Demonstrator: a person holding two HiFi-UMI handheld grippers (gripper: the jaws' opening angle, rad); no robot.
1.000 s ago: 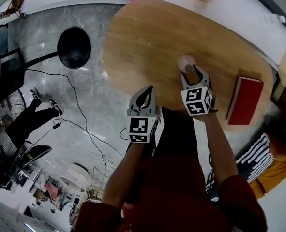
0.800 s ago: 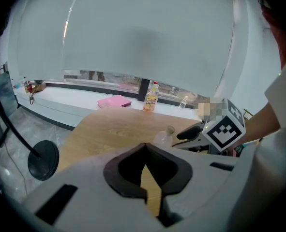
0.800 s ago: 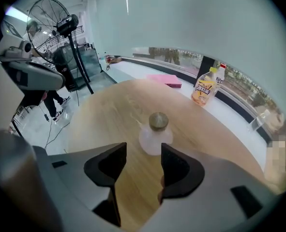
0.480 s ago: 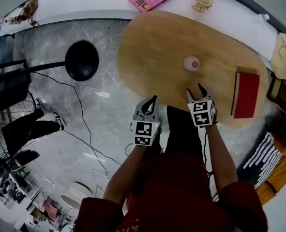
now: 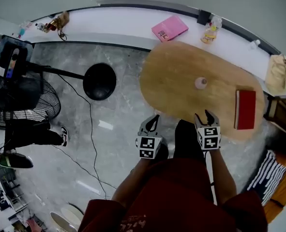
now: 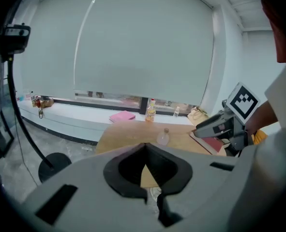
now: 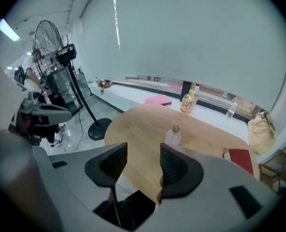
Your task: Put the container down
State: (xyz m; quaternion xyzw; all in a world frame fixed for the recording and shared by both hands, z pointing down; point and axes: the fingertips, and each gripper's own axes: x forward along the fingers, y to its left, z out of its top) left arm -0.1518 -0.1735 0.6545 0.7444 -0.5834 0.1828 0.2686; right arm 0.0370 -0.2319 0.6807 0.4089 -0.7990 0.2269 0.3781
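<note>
Off the near edge of the oval wooden table (image 5: pixel 172 81), the right gripper (image 5: pixel 205 116) has drawn back, jaws apart and empty; the left gripper (image 5: pixel 151 121) is closed on nothing. The small clear corked container (image 5: pixel 200 83) stands upright mid-table, so withdraw straight, never brushing it.
</note>
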